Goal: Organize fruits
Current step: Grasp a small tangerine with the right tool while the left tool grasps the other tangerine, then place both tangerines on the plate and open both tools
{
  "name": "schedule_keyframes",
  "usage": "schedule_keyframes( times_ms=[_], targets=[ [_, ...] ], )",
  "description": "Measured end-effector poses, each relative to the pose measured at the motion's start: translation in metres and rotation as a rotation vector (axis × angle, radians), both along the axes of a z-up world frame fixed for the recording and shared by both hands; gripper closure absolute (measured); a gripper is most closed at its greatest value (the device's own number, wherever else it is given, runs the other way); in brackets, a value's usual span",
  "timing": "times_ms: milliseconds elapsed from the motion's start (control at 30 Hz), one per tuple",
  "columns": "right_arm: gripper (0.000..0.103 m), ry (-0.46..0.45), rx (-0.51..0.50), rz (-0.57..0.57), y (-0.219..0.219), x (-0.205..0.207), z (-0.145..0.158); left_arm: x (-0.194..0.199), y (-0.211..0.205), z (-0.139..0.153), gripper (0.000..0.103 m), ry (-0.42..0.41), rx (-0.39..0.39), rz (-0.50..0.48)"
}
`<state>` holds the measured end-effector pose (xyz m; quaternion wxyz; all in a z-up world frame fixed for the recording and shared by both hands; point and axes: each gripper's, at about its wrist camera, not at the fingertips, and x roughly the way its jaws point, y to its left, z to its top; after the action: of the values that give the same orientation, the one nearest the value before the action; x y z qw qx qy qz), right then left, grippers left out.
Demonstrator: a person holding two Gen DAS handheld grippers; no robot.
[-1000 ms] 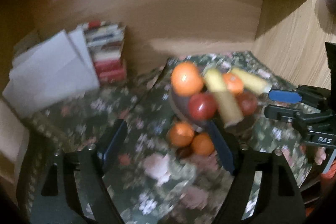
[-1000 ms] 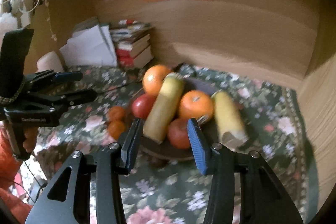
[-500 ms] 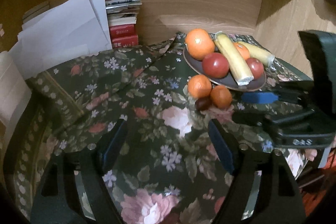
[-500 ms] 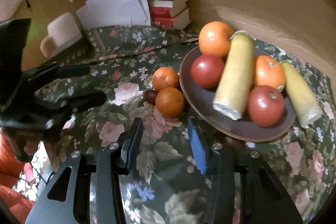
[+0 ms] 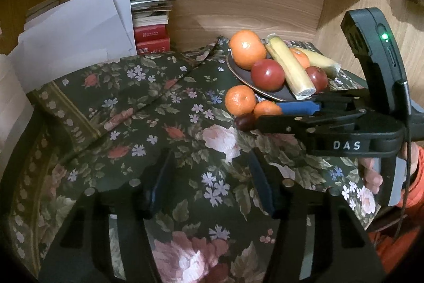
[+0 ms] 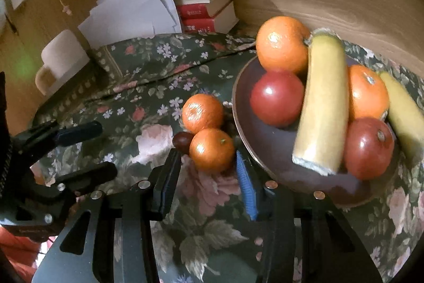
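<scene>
A dark plate [image 6: 265, 155] holds an orange [image 6: 282, 44], two red fruits [image 6: 277, 97], another orange and two yellow banana pieces [image 6: 323, 102]. On the floral cloth beside it lie two tangerines [image 6: 202, 112] and a dark date [image 6: 182, 141]. My right gripper [image 6: 207, 158] is closing, its tips on either side of the nearer tangerine [image 5: 266, 108]; I see no pad pressing on it. My left gripper [image 5: 209, 177] hovers over bare cloth in front of the fruit, jaws closing with nothing between them. It also shows in the right wrist view, left gripper [image 6: 107, 150].
Red books [image 5: 152, 31] and white papers [image 5: 79, 25] are stacked against the wooden back wall. A cream mug [image 6: 62, 57] stands at the cloth's far left edge. A wooden side wall rises right of the plate [image 5: 265, 94]. A hand [image 5: 371, 174] holds the right gripper [image 5: 267, 113].
Both grippers have come down toward the cloth. The right one has moved left from the plate to the loose tangerines. The left gripper's jaws have narrowed.
</scene>
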<state>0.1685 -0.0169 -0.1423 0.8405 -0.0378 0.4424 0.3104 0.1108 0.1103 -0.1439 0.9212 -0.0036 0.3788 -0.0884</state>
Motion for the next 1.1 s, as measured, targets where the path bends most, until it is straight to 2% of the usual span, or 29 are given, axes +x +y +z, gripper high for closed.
schedule_keyframes(
  times_ms=[167,333,500,700,1000,1100],
  targets=[
    [0.070,-0.022,-0.032,0.021,0.009,0.003,-0.001,0.007,0.003,0.002,0.045,-0.004,-0.010,0.010],
    [0.071,-0.040,-0.034,0.044,0.000,-0.005,0.006,0.018,-0.001,0.007,0.045,-0.004,-0.005,0.000],
    [0.071,-0.105,-0.016,0.016,-0.026,-0.015,0.029,0.041,-0.016,0.008,0.045,0.021,-0.005,-0.041],
    [0.071,-0.161,-0.015,-0.068,-0.067,-0.011,0.049,0.073,-0.041,0.000,0.046,0.070,0.001,-0.079],
    [0.071,-0.177,-0.025,-0.161,-0.115,-0.001,0.053,0.104,-0.052,-0.013,0.065,0.131,0.027,-0.069],
    [0.071,-0.179,-0.025,-0.180,-0.124,0.004,0.053,0.106,-0.052,-0.015,0.065,0.137,0.023,-0.070]
  ],
)
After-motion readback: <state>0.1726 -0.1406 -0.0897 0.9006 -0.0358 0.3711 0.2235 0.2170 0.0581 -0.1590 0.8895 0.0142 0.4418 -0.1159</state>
